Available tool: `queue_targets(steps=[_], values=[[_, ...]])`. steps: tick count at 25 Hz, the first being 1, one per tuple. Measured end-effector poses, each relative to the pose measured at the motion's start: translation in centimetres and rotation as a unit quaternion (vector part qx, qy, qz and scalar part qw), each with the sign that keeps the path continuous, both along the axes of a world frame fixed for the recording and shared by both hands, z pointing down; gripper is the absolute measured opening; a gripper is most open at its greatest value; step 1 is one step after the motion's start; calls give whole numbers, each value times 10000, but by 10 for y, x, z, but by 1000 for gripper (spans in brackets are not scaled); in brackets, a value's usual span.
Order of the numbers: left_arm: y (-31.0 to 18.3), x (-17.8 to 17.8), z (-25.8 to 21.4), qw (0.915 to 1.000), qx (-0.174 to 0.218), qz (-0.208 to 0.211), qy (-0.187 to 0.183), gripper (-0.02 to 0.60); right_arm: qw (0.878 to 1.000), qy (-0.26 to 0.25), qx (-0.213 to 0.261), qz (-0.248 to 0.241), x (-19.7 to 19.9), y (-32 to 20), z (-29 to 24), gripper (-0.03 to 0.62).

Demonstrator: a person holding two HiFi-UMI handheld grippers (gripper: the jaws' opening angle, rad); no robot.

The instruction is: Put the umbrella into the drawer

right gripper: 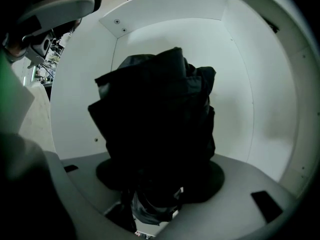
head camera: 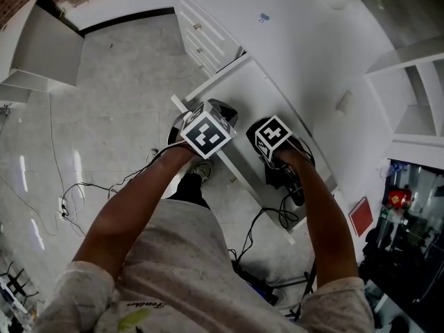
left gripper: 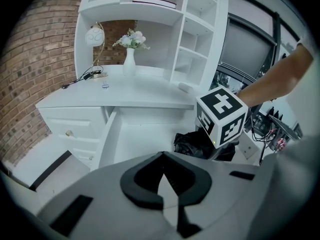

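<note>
The black folded umbrella [right gripper: 160, 129] fills the right gripper view, its crumpled fabric lying inside the white open drawer [right gripper: 240, 84]. My right gripper [right gripper: 157, 204] is shut on the umbrella's near end. In the left gripper view the umbrella [left gripper: 192, 143] rests in the drawer [left gripper: 140, 134] under the right gripper's marker cube [left gripper: 221, 115]. My left gripper [left gripper: 162, 184] is shut with nothing in it, above the drawer's front edge. From the head view, the left gripper [head camera: 208, 127] and right gripper [head camera: 274, 141] both hover over the drawer [head camera: 253, 92].
A white desk top [left gripper: 125, 91] carries a vase of flowers [left gripper: 130, 54], a lamp [left gripper: 95, 39] and a cable. White shelves [left gripper: 195, 39] rise behind it. Small knobbed drawers [left gripper: 70, 131] stand to the left. Cables [head camera: 76, 193] trail over the floor. A brick wall [left gripper: 30, 74] stands left.
</note>
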State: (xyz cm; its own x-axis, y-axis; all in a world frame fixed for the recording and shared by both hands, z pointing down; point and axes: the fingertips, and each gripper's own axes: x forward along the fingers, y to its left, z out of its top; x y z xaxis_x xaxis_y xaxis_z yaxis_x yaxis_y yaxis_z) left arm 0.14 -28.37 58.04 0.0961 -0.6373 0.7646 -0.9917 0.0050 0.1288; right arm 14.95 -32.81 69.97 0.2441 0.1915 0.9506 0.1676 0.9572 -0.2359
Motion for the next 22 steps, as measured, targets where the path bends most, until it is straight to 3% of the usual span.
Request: queue_targets(steps=[22], values=[[0, -1, 0, 9999, 115, -107, -41, -3, 9996, -241, 32, 128, -1, 4, 11, 261]])
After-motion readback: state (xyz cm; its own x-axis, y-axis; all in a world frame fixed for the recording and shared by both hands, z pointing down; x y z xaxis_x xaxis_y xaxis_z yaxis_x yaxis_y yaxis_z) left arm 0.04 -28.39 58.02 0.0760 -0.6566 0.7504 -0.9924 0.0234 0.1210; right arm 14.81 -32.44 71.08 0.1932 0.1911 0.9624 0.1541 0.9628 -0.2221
